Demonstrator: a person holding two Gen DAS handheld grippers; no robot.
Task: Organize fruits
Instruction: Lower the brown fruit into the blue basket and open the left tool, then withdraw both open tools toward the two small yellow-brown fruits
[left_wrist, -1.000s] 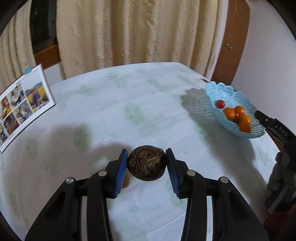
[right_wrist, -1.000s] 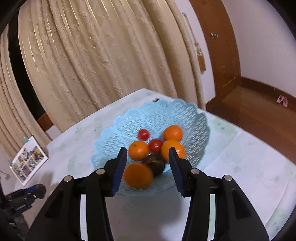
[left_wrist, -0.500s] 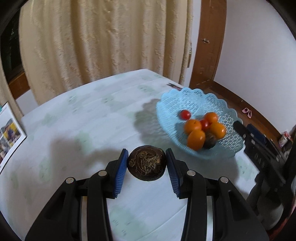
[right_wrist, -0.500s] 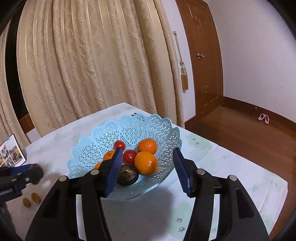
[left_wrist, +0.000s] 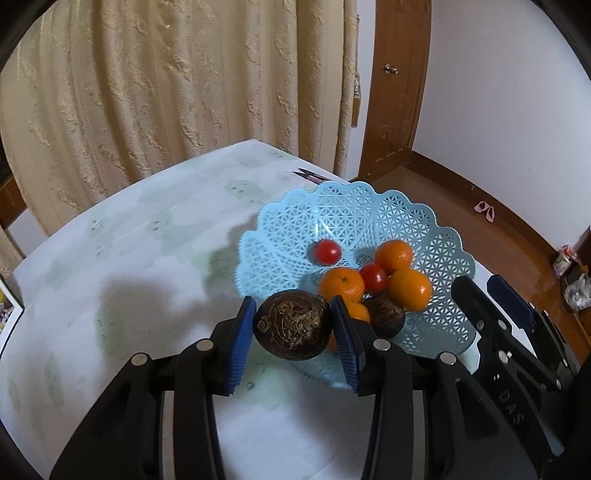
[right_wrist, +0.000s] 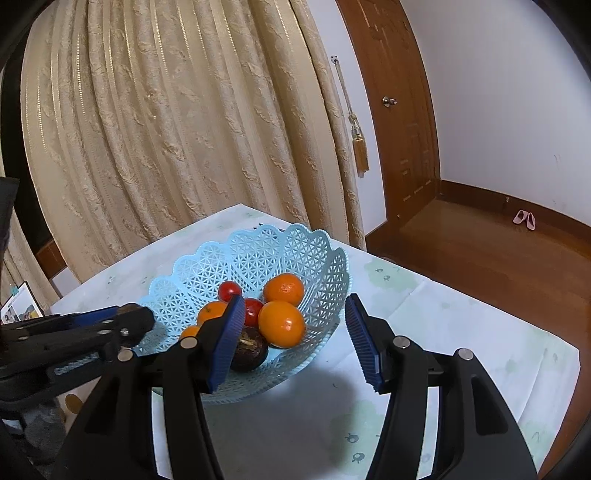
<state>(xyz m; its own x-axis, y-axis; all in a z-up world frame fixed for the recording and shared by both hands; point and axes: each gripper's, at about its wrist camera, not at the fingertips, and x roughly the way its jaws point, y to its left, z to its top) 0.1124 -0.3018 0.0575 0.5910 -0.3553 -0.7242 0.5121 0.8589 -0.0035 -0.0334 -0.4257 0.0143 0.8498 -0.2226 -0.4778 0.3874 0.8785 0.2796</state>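
Note:
My left gripper (left_wrist: 292, 334) is shut on a dark brown wrinkled passion fruit (left_wrist: 291, 324) and holds it at the near left rim of the light blue lattice basket (left_wrist: 369, 210). The basket holds several oranges (left_wrist: 410, 288), two red tomatoes (left_wrist: 327, 252) and another dark passion fruit (left_wrist: 385, 314). My right gripper (right_wrist: 295, 338) is open and empty, just before the basket (right_wrist: 258, 254), framing an orange (right_wrist: 282, 324). The left gripper shows at the left in the right wrist view (right_wrist: 122, 325), and the right gripper at the right in the left wrist view (left_wrist: 491, 295).
The table wears a pale cloth with green prints (left_wrist: 129, 258). Scissors (left_wrist: 308, 177) lie behind the basket near the far edge. A photo calendar (right_wrist: 20, 312) stands at the far left. Beige curtains (right_wrist: 184, 129) hang behind; a wooden floor (right_wrist: 498, 251) lies off the right edge.
My left gripper has carried the passion fruit rightward to the basket's rim. My right gripper has opened wider and drawn back a little from the basket.

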